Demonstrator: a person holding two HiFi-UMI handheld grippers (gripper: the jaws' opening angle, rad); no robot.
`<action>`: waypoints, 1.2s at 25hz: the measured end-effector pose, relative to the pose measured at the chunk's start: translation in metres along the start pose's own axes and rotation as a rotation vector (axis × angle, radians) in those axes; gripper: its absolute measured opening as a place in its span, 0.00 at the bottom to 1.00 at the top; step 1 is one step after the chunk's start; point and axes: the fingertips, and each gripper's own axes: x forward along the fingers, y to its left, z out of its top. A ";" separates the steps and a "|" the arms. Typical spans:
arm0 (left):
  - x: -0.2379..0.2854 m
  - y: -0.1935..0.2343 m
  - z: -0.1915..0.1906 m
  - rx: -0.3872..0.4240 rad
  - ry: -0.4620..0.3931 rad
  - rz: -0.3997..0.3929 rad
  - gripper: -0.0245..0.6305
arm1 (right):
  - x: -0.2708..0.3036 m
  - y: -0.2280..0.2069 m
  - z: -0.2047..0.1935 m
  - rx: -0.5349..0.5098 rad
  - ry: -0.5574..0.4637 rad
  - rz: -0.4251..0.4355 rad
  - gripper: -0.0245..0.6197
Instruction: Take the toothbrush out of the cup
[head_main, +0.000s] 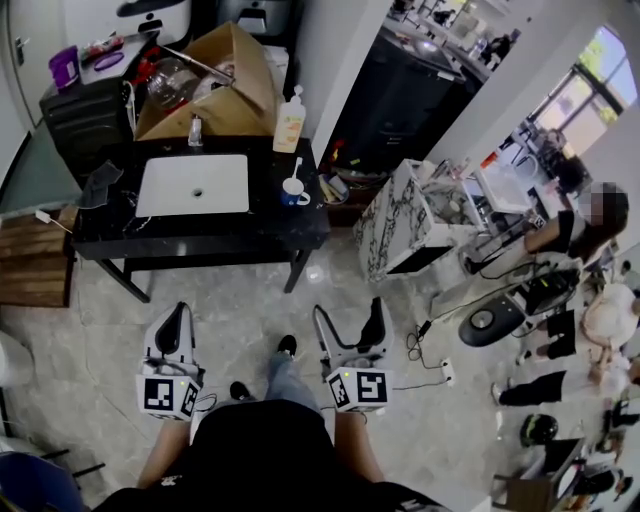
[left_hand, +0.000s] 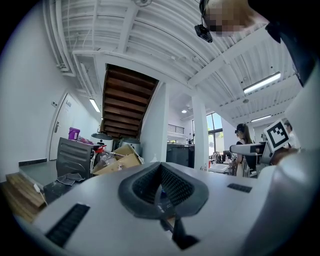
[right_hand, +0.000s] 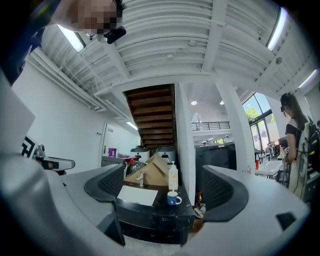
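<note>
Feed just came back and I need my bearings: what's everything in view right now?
counter: one, black, upper head view
sink: one, white, set into counter
cup: one, blue, on counter right of sink
toothbrush: one, white, standing in cup
pump bottle: one, cream, behind cup
cardboard box: one, brown, behind sink
marbled stand: one, white-grey, right of counter
left gripper: one, white, jaws together, empty
right gripper: one, white, jaws apart, empty

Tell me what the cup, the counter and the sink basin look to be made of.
The cup is likely glazed ceramic: a blue mug shape with a handle, though too small to be sure. The counter looks like polished black stone or a stone-look surface, with pale veins and reflections. The sink basin is probably white ceramic: smooth and uniform.
</note>
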 end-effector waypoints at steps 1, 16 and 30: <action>0.004 0.001 0.000 0.002 0.001 0.001 0.04 | 0.004 -0.002 0.000 -0.007 -0.001 -0.001 0.77; 0.146 0.002 -0.005 0.029 0.003 0.003 0.04 | 0.135 -0.068 -0.017 0.024 -0.022 0.024 0.77; 0.309 -0.009 0.001 0.049 0.015 0.110 0.04 | 0.287 -0.157 -0.015 0.067 -0.004 0.142 0.77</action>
